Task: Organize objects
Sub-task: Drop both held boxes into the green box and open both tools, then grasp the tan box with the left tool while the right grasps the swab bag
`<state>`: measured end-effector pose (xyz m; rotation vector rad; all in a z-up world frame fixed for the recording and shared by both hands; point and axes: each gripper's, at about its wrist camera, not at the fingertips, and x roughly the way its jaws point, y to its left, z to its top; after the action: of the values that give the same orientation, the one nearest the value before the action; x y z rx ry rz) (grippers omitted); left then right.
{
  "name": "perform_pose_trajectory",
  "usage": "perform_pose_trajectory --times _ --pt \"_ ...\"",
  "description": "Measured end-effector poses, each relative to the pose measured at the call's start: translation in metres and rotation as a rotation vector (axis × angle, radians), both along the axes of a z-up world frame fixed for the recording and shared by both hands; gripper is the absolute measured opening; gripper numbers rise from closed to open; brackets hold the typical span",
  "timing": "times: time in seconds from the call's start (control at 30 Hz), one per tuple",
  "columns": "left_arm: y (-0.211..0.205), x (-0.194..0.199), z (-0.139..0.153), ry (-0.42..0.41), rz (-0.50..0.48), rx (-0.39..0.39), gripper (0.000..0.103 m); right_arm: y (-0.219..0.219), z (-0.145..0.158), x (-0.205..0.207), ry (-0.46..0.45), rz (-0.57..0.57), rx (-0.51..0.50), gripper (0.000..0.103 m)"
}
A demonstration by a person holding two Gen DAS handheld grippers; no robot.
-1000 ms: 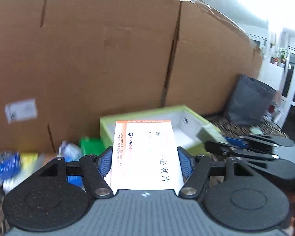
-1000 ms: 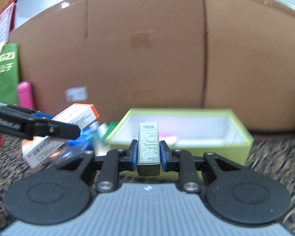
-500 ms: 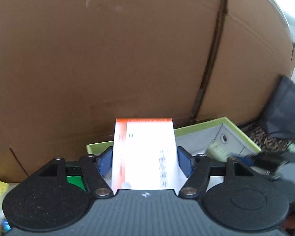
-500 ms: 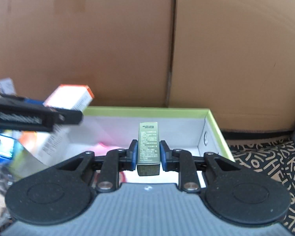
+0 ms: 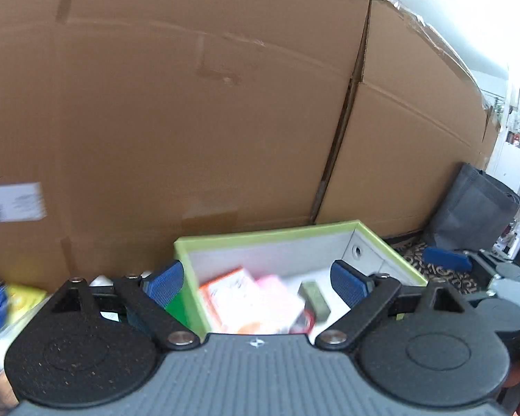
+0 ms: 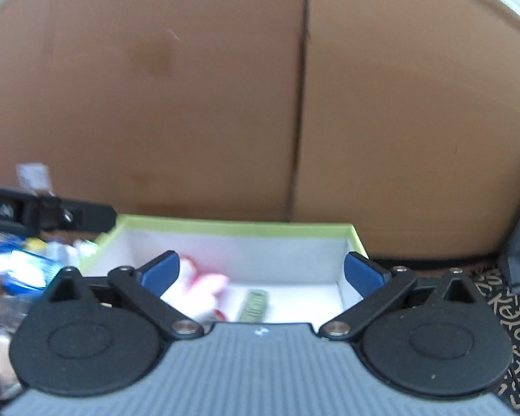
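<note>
**Both grippers empty over the green box, loose pile off to the left**

Now, nearest the lens: the left gripper [image 5: 256,280] has its jaws opening, blue pads [image 5: 164,279] spread wide with nothing between them. The right gripper [image 6: 260,272] is opening too, pads far apart and bare.

Just below and ahead of both sits the green box [image 5: 260,234], white inside, its long side running across the view. On its floor, below the left gripper, lies an orange-and-white carton [image 5: 230,289] against a pink pack [image 5: 275,294], blurred. Beside them to the right is the slim olive box [image 6: 254,305], flat, long axis pointing away from the right gripper and almost dead centre under its open jaws.

So the box is loaded and neither tool holds anything. My read: the next pick turns on the clutter outside the box. That pile [image 6: 34,263], blue and yellow packets, lies left of the box wall, on the left gripper's side, so the left hand is the nearer one; the right would have to cross the box. Individual items there are too smeared to name.

Behind everything stands the big cardboard wall [image 6: 225,104].
</note>
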<state>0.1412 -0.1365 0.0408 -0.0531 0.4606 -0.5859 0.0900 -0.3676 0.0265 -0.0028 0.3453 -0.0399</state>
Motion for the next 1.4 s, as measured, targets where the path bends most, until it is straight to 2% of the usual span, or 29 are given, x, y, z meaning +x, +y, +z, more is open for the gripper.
perform_pose_trajectory --times 0.17,0.27,0.47,0.57,0.63,0.73,0.83,0.93,1.1,1.17,1.23,1.3,1.4 --pt "0.039 -0.05 -0.018 0.022 0.092 0.078 0.095 0.031 -0.005 -0.037 0.002 0.096 0.042 0.103" --pt "0.066 -0.078 -0.035 0.029 0.137 0.088 0.095 0.052 -0.012 -0.052 0.023 0.133 0.052 0.103" --pt "0.124 -0.098 -0.071 0.148 0.247 0.092 0.095 0.089 -0.04 -0.071 0.096 0.217 0.064 0.103" --pt "0.148 -0.097 -0.085 0.195 0.317 0.097 0.095 0.108 -0.058 -0.071 0.111 0.355 0.102 0.103" --pt "0.163 -0.097 -0.092 0.225 0.355 0.085 0.095 0.121 -0.065 -0.063 0.145 0.431 0.113 0.103" --pt "0.182 -0.095 -0.097 0.264 0.39 0.039 0.095 0.148 -0.072 -0.045 0.151 0.532 0.053 0.103" --pt "0.194 -0.095 -0.097 0.275 0.405 -0.001 0.095 0.169 -0.074 -0.027 0.182 0.631 -0.001 0.103" --pt "0.199 -0.091 -0.097 0.266 0.408 0.001 0.095 0.181 -0.072 -0.009 0.216 0.753 -0.038 0.103" --pt "0.205 -0.066 -0.093 0.256 0.442 -0.029 0.095 0.202 -0.081 0.025 0.316 0.805 -0.144 0.103" --pt "0.205 -0.047 -0.092 0.26 0.451 -0.05 0.095 0.207 -0.088 0.03 0.373 0.776 -0.15 0.092" --pt "0.2 -0.027 -0.091 0.262 0.456 -0.058 0.095 0.203 -0.089 0.023 0.371 0.731 -0.09 0.075" --pt "0.193 -0.005 -0.09 0.266 0.456 -0.049 0.095 0.199 -0.088 0.005 0.351 0.682 -0.096 0.06" --pt "0.177 0.021 -0.093 0.277 0.451 -0.027 0.094 0.195 -0.087 -0.022 0.362 0.586 -0.07 0.055"
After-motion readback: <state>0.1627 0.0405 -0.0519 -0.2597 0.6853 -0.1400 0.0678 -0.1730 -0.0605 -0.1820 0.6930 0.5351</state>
